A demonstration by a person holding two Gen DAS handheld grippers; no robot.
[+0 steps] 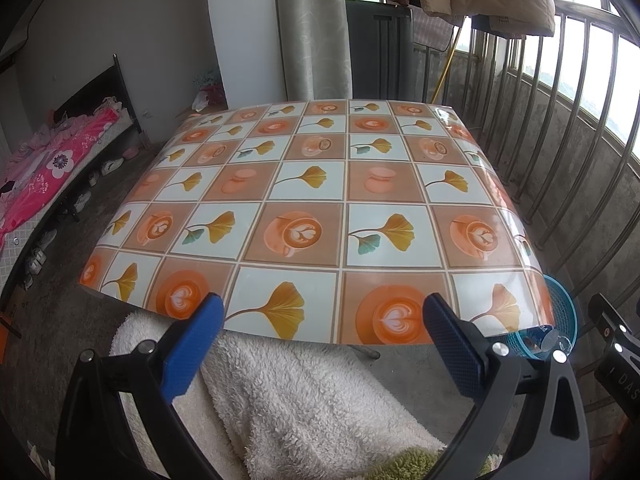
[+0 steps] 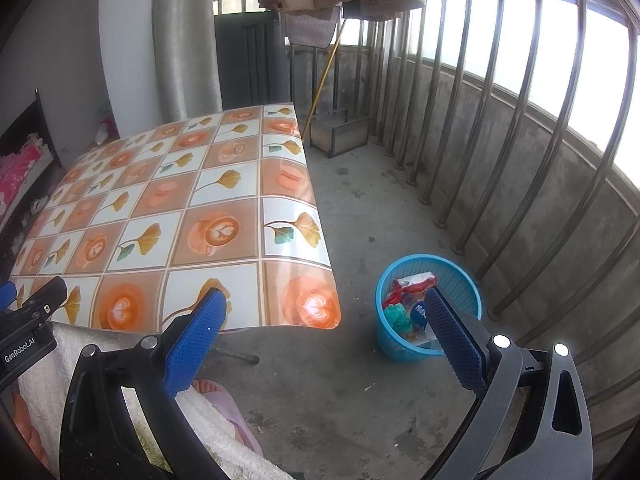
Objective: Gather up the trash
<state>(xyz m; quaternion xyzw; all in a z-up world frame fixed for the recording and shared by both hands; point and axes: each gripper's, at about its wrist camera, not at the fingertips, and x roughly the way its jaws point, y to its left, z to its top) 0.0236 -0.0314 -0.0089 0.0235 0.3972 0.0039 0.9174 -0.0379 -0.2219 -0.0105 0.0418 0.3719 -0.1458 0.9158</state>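
1. Now both held back from the table's (image 1: 304, 184) near edge, over a white towel (image 1: 280, 396).
2. Left gripper (image 1: 320, 320): spread wide, nothing between the blue pads (image 1: 192, 344); aimed across the table's near edge.
3. Right gripper (image 2: 328, 324): also spread wide and holding nothing; pointed past the table's near right corner toward the floor (image 2: 320, 392).
4. Trash (image 2: 412, 292): sits in a blue bin (image 2: 400, 344) on the floor, off the table's near right corner and near the railing (image 2: 520, 160). Red-and-white wrapper, green scrap and a blue-and-white packet visible inside.
5. Seen from the left wrist, only part of the bin (image 1: 566, 312) shows past the table's right corner, with a clear plastic piece at its rim.
6. Tabletop: checked cloth of leaves and coffee cups, glossy.
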